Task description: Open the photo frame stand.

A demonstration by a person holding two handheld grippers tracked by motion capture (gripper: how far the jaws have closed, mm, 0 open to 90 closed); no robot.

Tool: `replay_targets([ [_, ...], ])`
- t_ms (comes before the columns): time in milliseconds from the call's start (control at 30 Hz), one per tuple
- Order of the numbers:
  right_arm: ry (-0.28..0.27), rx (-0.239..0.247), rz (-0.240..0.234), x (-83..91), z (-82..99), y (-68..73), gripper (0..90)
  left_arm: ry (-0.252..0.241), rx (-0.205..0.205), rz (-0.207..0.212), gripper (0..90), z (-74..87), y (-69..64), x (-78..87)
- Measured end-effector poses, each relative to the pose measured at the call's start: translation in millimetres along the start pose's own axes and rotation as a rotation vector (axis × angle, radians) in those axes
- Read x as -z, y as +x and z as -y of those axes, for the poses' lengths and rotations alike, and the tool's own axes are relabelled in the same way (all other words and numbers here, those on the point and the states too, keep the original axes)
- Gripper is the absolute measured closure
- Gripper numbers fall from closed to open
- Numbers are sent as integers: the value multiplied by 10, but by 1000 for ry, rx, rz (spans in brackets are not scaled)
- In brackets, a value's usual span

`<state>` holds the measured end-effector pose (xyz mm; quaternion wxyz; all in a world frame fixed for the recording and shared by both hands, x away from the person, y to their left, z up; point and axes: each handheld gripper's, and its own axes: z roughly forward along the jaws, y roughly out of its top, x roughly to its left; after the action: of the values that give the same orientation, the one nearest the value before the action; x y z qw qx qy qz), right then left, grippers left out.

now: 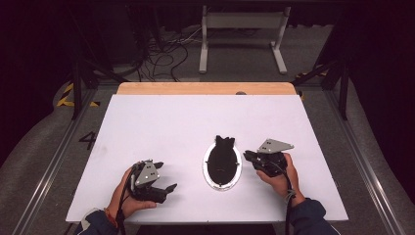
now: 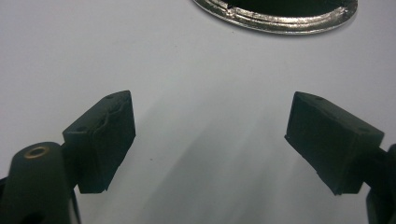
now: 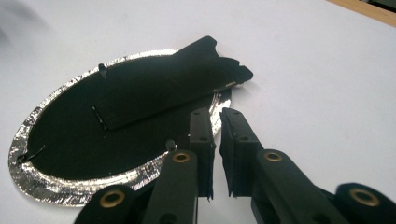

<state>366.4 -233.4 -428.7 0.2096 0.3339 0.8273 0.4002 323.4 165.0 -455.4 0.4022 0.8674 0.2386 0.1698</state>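
Observation:
An oval black dish with a crinkled silver rim (image 1: 222,165) lies on the white table top, right of centre and towards the near side. A flat black piece with a notched end (image 3: 159,88) rests on it and sticks out past the far rim. My left gripper (image 1: 165,190) sits to the dish's left, held low over the table. Its jaws (image 2: 210,140) stand wide apart with nothing but bare table between them, and the dish rim (image 2: 280,21) is ahead. My right gripper (image 3: 217,116) is at the dish's right edge, jaws nearly together over the rim with nothing between them.
The white table top (image 1: 166,122) ends in a wooden strip (image 1: 205,88) at the far edge. On the floor beyond stand a white metal frame (image 1: 242,29) and a tangle of cables (image 1: 164,54). Dark rails run along both sides of the table.

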Motion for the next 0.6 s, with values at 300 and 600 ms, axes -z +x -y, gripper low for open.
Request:
replay_targets([
  [300, 17, 13, -16, -89, -24, -20, 862, 42, 2, 8, 184, 36, -82, -48],
  [600, 25, 16, -32, -172, -67, -26, 868, 50, 5, 98, 440, -69, -255, -141],
])
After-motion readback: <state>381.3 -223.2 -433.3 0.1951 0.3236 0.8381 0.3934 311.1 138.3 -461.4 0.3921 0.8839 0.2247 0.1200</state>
